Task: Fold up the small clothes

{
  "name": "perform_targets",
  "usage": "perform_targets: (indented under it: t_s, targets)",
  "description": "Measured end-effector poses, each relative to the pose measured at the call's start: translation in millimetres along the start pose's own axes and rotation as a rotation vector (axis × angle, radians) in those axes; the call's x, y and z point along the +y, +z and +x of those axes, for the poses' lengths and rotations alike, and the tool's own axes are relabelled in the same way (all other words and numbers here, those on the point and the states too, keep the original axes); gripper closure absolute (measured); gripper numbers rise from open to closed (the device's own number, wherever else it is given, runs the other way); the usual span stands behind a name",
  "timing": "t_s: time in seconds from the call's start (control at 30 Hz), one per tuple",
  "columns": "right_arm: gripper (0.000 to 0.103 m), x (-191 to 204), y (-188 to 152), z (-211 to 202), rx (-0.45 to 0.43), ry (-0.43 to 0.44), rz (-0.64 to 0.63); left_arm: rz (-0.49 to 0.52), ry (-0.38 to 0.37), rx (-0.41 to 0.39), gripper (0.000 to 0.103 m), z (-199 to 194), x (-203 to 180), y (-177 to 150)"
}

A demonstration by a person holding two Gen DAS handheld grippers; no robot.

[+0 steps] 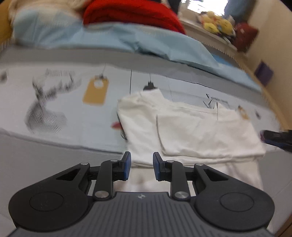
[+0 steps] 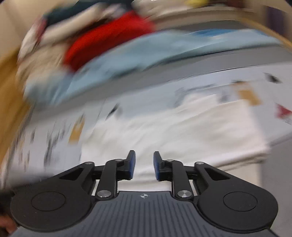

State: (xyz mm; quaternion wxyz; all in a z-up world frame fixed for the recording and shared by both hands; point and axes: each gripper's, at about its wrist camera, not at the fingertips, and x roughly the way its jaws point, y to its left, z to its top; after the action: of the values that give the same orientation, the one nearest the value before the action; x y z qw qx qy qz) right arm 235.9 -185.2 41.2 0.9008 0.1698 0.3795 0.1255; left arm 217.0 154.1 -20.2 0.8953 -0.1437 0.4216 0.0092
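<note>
A white garment (image 1: 191,127) lies folded in layers on a printed white sheet (image 1: 63,113), its near edge hanging over the front. My left gripper (image 1: 141,164) hovers at that near edge, open, with a clear gap between its blue pads and nothing in it. At the right edge of the left wrist view a dark, blue-tipped tool part (image 1: 277,138) pokes in beside the garment. The right wrist view is blurred; there the white garment (image 2: 182,131) fills the middle. My right gripper (image 2: 144,164) is above its near part, open, with nothing between the pads.
Behind the sheet lie a grey band (image 1: 91,56), a light blue cloth (image 1: 127,38) and a red garment (image 1: 131,12). Yellow items (image 1: 217,24) and a dark red bag (image 1: 245,36) sit on a ledge at the back right. A wooden edge (image 2: 11,87) borders the left.
</note>
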Motion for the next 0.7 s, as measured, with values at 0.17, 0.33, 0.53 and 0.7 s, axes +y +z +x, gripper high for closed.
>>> perform_targets:
  t_s: [0.17,0.33,0.53,0.7]
  targets:
    - [0.074,-59,-1,-12,-0.119,-0.145,0.076,-0.126,-0.128,-0.011,0.079,33,-2,1]
    - [0.074,-78,15,0,-0.111,-0.148,0.046,-0.131,-0.171,0.012,0.079,69,-24,9]
    - [0.074,-106,22,12,-0.08,-0.179,0.137,-0.144,-0.073,0.089,0.079,124,-29,12]
    - [0.074,-118,29,16,-0.088,-0.21,0.16,-0.052,-0.054,0.077,0.101,133,-43,16]
